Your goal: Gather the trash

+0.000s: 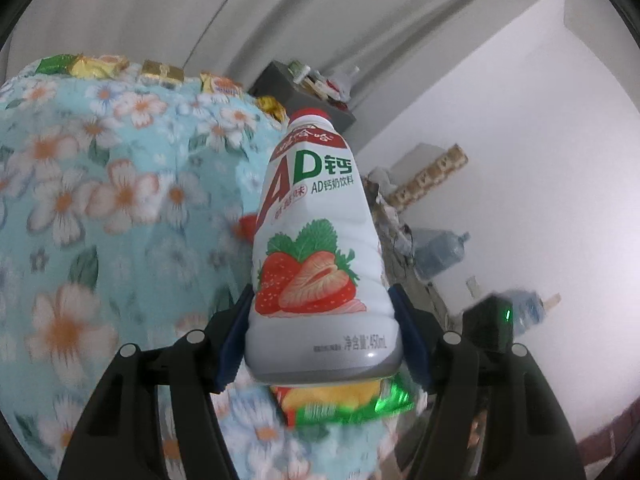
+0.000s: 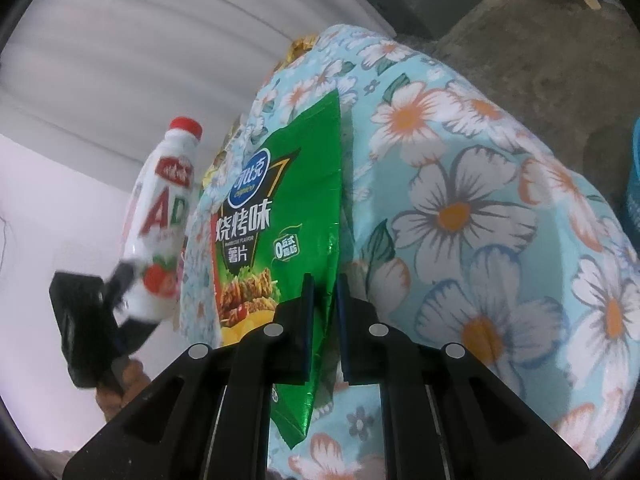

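Observation:
A white strawberry-milk bottle [image 1: 320, 240] with a red cap stands between the blue pads of my left gripper [image 1: 322, 320], which is shut on its lower body and holds it above the floral cloth. The same bottle [image 2: 160, 216] appears at the left of the right wrist view, with the left gripper [image 2: 120, 292] around its base. My right gripper [image 2: 325, 292] is shut on the right edge of a green chip bag [image 2: 276, 216], held upright over the cloth. The bag's bottom [image 1: 344, 400] shows under the bottle in the left wrist view.
A table under a light-blue floral cloth [image 1: 100, 220] carries several gold and green snack wrappers [image 1: 160, 72] along its far edge. A dark cabinet [image 1: 304, 96] with clutter stands behind. Water jugs [image 1: 440, 252] sit by the white wall. A blue basket [image 2: 632, 184] is at the right.

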Available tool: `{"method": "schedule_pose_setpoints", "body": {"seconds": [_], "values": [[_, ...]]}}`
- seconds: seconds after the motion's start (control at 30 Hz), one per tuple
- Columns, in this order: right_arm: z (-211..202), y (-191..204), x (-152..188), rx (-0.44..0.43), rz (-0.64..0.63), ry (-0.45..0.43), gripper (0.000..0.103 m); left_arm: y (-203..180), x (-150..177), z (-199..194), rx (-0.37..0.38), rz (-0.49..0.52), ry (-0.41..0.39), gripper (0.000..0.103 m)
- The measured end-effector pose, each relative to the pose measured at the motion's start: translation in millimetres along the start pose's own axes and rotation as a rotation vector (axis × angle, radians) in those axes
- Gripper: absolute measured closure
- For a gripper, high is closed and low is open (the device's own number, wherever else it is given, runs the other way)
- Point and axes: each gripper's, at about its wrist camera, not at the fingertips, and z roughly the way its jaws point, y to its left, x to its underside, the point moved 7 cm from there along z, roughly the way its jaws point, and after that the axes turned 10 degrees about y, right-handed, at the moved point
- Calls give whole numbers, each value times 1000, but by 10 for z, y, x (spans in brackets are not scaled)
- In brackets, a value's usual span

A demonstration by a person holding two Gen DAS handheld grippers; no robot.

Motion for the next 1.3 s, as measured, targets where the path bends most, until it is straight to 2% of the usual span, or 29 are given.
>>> {"method": "schedule_pose_setpoints", "body": {"seconds": [0.13, 0.23, 0.33, 0.43, 0.5, 0.57, 0.67, 0.73, 0.97, 1.03, 1.13, 1.17, 1.3], "values": [[-143, -44, 49, 28, -6, -14, 92, 31, 410, -13, -51, -1, 71, 39], [-160, -85, 82, 49, -6, -15, 91, 31, 700, -21, -56, -7, 111, 39], [-108, -144, 114, 58, 16, -1, 91, 30, 865, -24, -84, 10, 117, 39], [-105, -170, 114, 42, 33, -2, 90, 101, 963, 19, -120, 1, 171, 38], [-127, -161, 96, 24, 41, -9, 88, 134, 958, 18, -118, -15, 183, 35], [-148, -161, 98, 15, 42, -8, 82, 139, 908, -38, -108, -15, 162, 29], [-144, -156, 114, 3, 47, -3, 73, 109, 789, -81, -105, 12, 132, 28], [-125, -162, 113, -12, 55, 1, 68, 92, 720, -75, -118, 30, 124, 28], [-90, -142, 77, -39, 71, 8, 63, 96, 590, 99, -195, 76, 151, 28], [-92, -142, 70, -20, 73, 3, 63, 130, 568, 133, -201, 66, 157, 28], [-254, -63, 33, 108, 31, -69, 60, 130, 555, 113, -187, 68, 147, 28], [-324, -17, 23, 125, 19, -93, 60, 127, 557, 83, -178, 72, 141, 28], [-415, 318, -57, 111, -45, -129, 54, 146, 587, -54, -155, 76, 124, 28]]}}
